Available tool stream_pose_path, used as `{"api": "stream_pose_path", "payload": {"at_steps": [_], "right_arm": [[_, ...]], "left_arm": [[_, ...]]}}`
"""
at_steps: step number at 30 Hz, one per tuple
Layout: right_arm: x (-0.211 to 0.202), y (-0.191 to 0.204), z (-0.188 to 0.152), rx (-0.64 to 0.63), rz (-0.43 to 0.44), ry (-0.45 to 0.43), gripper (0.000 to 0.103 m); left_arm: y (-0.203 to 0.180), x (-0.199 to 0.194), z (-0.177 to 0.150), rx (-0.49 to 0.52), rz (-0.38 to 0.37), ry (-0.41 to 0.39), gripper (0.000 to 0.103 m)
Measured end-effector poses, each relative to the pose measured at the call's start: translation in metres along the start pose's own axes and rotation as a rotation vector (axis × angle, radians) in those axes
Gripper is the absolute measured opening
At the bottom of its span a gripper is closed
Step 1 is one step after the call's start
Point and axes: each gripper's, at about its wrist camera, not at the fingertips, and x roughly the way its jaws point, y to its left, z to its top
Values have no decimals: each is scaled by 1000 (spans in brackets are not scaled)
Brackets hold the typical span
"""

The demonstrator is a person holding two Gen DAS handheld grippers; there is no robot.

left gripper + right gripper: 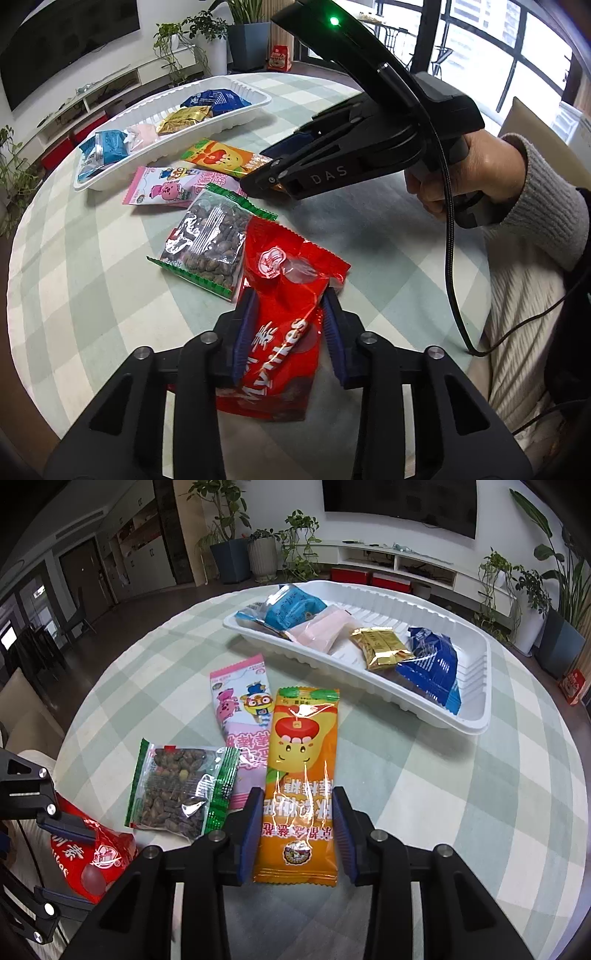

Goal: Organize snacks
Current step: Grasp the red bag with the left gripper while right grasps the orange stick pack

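The left gripper has its fingers narrowed onto the red snack bag, which bulges and creases between them at 6 o'clock on the worktop. The right gripper brackets the orange snack packet; its fingers sit close on both long edges, though a firm pinch cannot be confirmed. The white tray lies toward 1 o'clock of it. Both wrappers look slick, so either may slip or pivot on lifting. The orange packet touches the pink packet and may drag it, or nudge the nut bag.
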Motion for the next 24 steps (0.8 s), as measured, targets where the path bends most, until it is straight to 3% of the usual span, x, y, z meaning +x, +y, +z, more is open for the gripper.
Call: {"api": "stream_pose_path", "payload": {"at_steps": [24], "right_arm": [[-36, -38, -12, 264, 180, -105, 39]], "left_arm": [[26, -29, -1, -183, -70, -101, 19]]}}
